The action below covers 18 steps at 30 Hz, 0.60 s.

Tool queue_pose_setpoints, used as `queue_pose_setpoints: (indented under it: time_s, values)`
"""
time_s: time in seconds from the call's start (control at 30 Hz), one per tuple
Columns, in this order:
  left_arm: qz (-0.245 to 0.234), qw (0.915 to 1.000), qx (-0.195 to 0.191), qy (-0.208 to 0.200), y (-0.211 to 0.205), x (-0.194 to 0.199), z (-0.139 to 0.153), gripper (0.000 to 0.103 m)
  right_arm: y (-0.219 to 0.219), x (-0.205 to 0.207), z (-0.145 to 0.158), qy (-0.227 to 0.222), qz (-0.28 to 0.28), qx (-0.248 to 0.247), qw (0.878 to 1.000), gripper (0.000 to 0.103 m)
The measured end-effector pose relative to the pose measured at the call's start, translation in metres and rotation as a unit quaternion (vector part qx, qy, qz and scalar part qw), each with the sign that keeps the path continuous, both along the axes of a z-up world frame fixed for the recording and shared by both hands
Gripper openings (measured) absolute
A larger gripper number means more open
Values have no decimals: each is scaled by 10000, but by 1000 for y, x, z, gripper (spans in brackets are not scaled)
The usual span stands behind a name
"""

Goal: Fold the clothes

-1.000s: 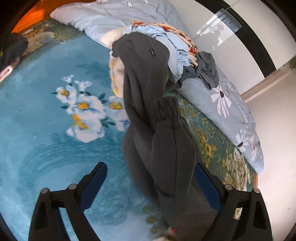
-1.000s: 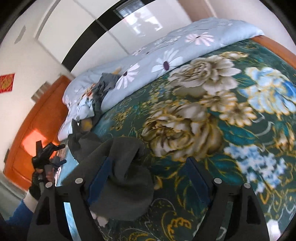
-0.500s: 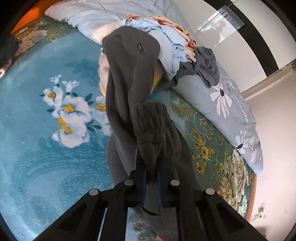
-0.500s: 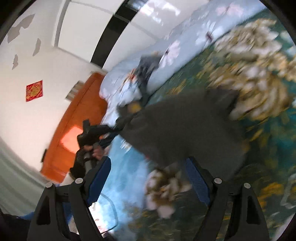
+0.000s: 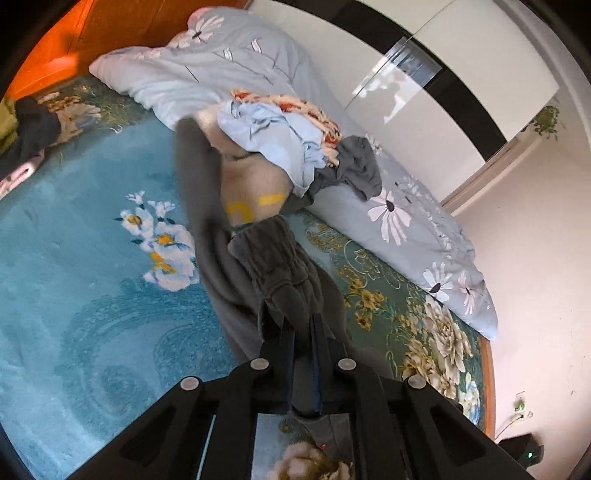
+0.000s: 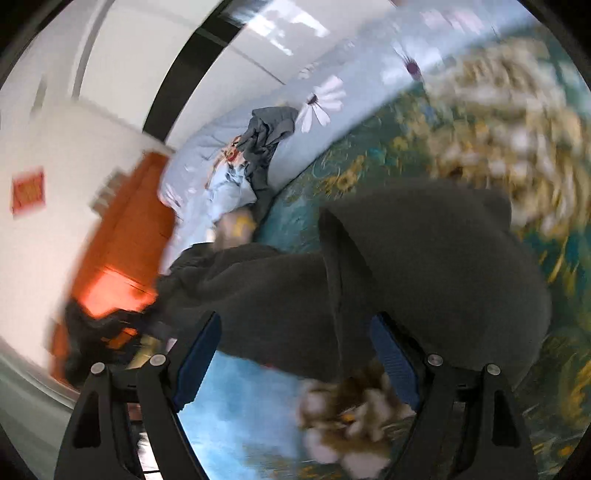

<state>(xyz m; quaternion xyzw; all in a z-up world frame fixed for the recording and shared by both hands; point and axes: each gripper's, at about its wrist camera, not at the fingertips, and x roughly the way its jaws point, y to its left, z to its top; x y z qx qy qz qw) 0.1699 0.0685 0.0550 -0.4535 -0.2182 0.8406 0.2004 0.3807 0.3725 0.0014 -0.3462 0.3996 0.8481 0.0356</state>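
Dark grey trousers [image 5: 258, 266] lie stretched across the floral bedspread [image 5: 74, 258]. My left gripper [image 5: 303, 332] is shut on the gathered cuff of one trouser leg and lifts it off the bed. In the right wrist view the same grey trousers [image 6: 424, 266] spread wide in front of my right gripper [image 6: 295, 354], which is open, its blue pads on either side of a fold of the cloth. The left gripper shows there, blurred, at the left edge [image 6: 110, 328].
A heap of unfolded clothes [image 5: 288, 133], pale blue, floral and dark grey, rests against a rolled pale-blue duvet [image 5: 406, 221] along the far side of the bed. More dark clothes [image 5: 26, 136] lie at the far left by the orange headboard [image 5: 92, 33].
My left gripper closed on the trouser cuff and raised it, dragging the trousers off the clothes heap. My right gripper stayed open and swung towards the trousers; its view is motion-blurred.
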Motion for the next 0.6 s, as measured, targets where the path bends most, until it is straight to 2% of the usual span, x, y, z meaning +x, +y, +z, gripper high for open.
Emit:
queue_pose_setpoints:
  time_s: [0.07, 0.23, 0.4, 0.47, 0.5, 0.53, 0.6]
  values:
    - [29, 10000, -21, 83, -11, 14, 3, 8, 5, 0, -5, -255, -279, 207, 9991, 84]
    - [-69, 9994, -195, 262, -29, 46, 7, 8, 26, 4, -25, -715, -861, 206, 9935, 84]
    - [26, 10000, -58, -2, -55, 59, -14, 8, 53, 17, -52, -700, -1174, -482, 9894, 82]
    - [94, 9998, 55, -151, -65, 60, -28, 8, 64, 24, -64, -624, -1215, -959, 9860, 70]
    - [114, 9996, 103, -217, -69, 59, -35, 8, 67, 26, -69, -581, -1208, -1127, 9845, 60]
    - [141, 9995, 116, -262, -71, 59, -41, 8, 70, 29, -72, -549, -1200, -1235, 9835, 43]
    - [200, 9988, 183, -414, -74, 57, -56, 8, 75, 34, -76, -491, -1203, -1326, 9826, 20]
